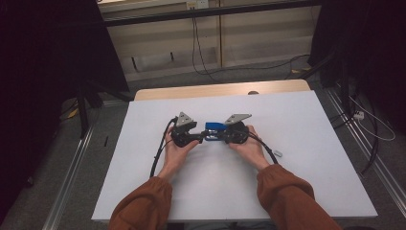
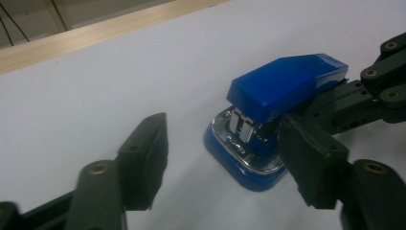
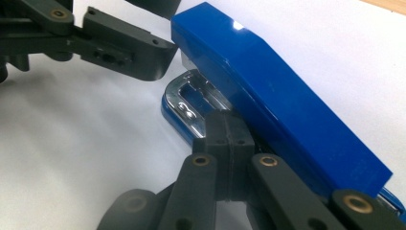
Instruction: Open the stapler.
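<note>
A blue stapler point(image 1: 214, 127) with a chrome inner plate stands on the white table point(image 1: 297, 158), its lid raised at the front. In the left gripper view the stapler point(image 2: 282, 86) has its front end between the jaws of my left gripper point(image 2: 221, 122), close to the right jaw and well clear of the other, so the gripper is open. My right gripper point(image 3: 225, 132) is shut, pads together, its tips against the stapler's side point(image 3: 287, 105) below the lid. I see nothing between those pads. In the high view both grippers point(image 1: 198, 138) point(image 1: 218, 136) meet at the stapler.
A wooden strip point(image 1: 220, 90) runs along the table's far edge. A small white tag point(image 1: 277, 154) lies by the right gripper's cable. Black cables trail off the left side point(image 1: 155, 160) and over the floor. Dark curtains stand at both sides.
</note>
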Available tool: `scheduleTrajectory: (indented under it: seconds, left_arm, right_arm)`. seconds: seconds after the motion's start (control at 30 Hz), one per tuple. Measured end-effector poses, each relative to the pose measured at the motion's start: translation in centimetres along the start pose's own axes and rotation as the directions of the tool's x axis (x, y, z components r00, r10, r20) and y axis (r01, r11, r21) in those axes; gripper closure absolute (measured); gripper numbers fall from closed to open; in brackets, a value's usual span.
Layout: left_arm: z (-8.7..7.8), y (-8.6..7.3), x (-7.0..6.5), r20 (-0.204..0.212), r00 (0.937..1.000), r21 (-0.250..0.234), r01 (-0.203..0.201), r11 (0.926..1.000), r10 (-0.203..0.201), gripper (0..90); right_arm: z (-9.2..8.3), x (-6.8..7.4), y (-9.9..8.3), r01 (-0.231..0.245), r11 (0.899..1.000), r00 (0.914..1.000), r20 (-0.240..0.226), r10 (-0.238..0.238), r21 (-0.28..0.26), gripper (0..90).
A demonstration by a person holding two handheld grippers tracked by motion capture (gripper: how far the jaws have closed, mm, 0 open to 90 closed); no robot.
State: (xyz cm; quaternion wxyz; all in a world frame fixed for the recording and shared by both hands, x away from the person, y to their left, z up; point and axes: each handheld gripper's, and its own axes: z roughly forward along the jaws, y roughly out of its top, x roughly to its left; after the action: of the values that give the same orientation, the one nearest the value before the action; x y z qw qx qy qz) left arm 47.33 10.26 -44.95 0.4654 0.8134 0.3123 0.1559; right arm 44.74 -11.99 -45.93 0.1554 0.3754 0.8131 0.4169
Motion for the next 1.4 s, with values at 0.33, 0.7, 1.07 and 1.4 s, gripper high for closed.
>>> scheduleTrajectory:
  seconds: [0.33, 0.7, 1.07, 1.4]
  left_arm:
    - [-0.05, 0.04, -0.55, 0.061, 0.9981, 0.030, -0.001, 0.9995, -0.001, 74.7]
    - [0.25, -0.41, 0.19, 0.009, 0.9997, 0.057, 0.021, 0.9981, -0.021, 90.0]
    - [0.61, -0.50, 0.21, -0.009, 0.9997, 0.058, 0.025, 0.9980, -0.025, 90.0]
    - [0.59, 0.09, -0.25, 0.001, 0.9998, 0.043, 0.019, 0.9989, -0.019, 90.0]
  right_arm:
    - [0.01, 0.11, -0.01, 0.006, 1.000, 0.9999, 0.010, -0.006, -0.001, 90.0]
    - [0.01, 0.26, -0.01, 0.023, 1.000, 0.9995, 0.020, -0.023, -0.001, 90.0]
    - [0.00, 0.29, 0.00, 0.030, 1.000, 0.9993, 0.023, -0.030, 0.001, 90.0]
    - [0.00, 0.29, -0.03, 0.027, 1.000, 0.9994, 0.024, -0.027, -0.001, 90.0]
